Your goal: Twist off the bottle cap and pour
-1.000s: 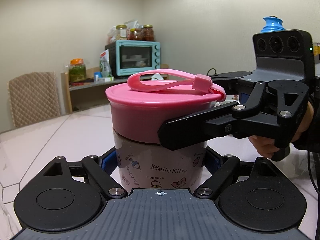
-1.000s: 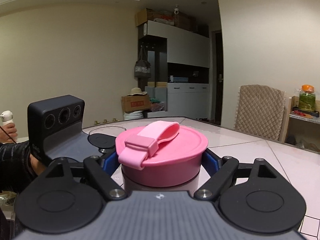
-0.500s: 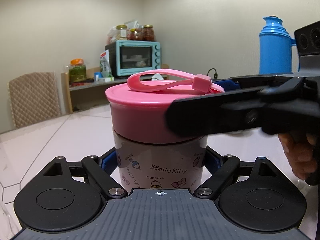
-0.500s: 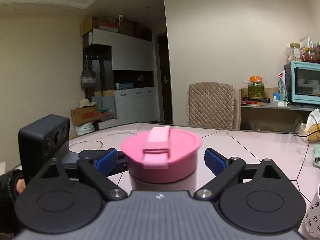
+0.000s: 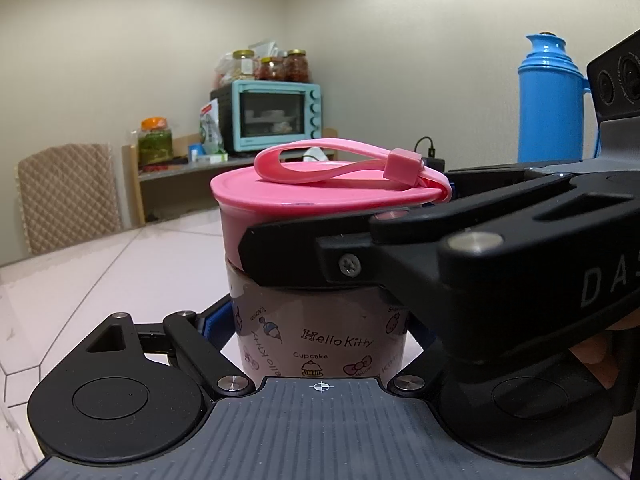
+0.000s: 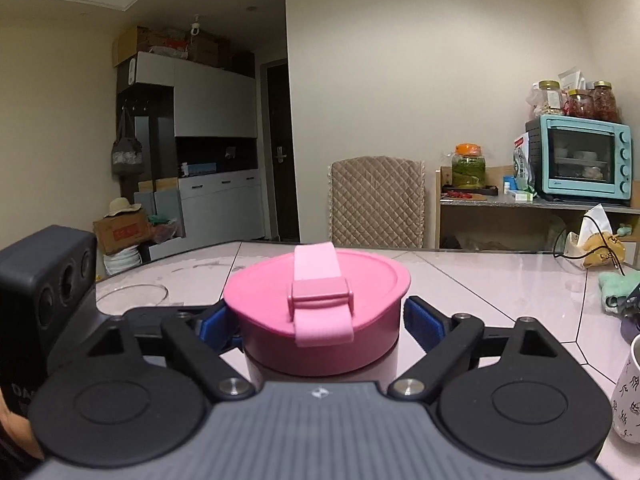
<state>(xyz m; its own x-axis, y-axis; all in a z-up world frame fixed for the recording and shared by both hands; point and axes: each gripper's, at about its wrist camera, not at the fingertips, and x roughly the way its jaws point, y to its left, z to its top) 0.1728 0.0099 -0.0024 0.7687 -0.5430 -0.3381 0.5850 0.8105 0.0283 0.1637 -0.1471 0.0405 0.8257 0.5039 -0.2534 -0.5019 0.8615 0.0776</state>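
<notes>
Cap regrip in progress; lid not yet off

We held the bottle (image 5: 320,336) upright between the closed fingers of the left gripper (image 5: 320,320), its base hidden, so we could not tell whether it stood on the tabletop (image 5: 120,272) or where it lay relative to the edges; over the last second the right gripper (image 6: 316,320) had swung round the pink cap (image 6: 316,300), its view turning from the cupboards toward the oven shelf; one second earlier its blue pads (image 6: 424,320) pressed the cap, now they stood slightly parted, just beside it and holding nothing; the strap (image 5: 340,160) lay as before, so we judged this a return stroke for another twist; pouring remained ahead.
</notes>
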